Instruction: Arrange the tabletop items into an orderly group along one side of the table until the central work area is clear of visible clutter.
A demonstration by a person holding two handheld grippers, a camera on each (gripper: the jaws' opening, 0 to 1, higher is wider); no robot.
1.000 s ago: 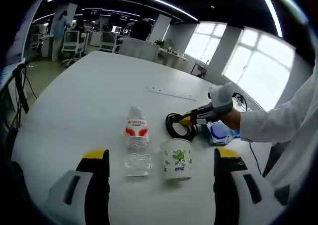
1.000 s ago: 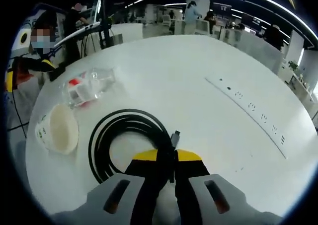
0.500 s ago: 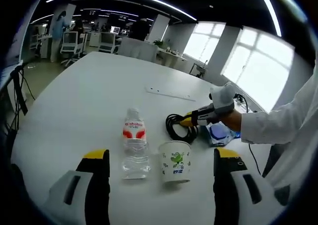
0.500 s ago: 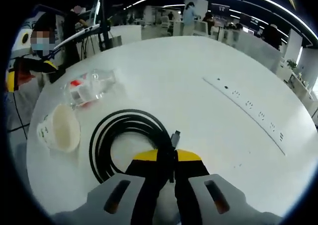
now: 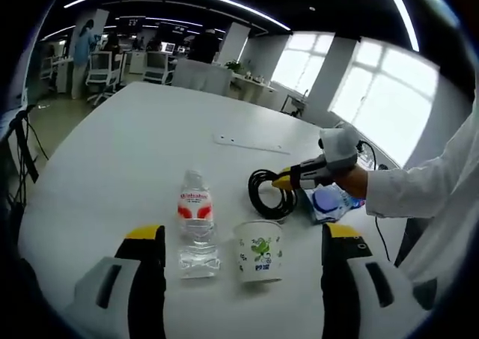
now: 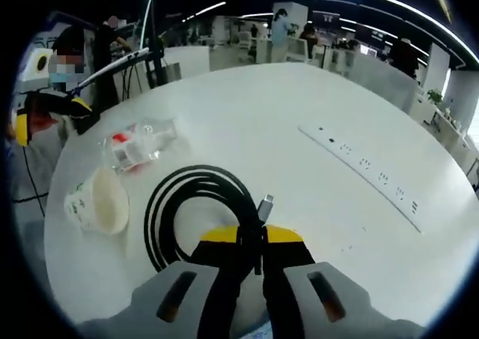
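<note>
Now the right tongs (image 6: 251, 238) pinch a coiled black cable (image 6: 196, 204) with a metal plug; left tongs (image 5: 238, 242) gape.

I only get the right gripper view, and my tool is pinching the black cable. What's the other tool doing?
Observer: The left tool is wide open and holds nothing. The paper cup and the water bottle stand just ahead of it.
Operator: Is anything near my tool that I can't see?
Observer: Yes. A blue and white packet lies on the table beside the black cable, close to the hand holding the right tool.
Operator: What's on the cup?
Observer: A green cartoon picture, on the side facing the left tool.
</note>
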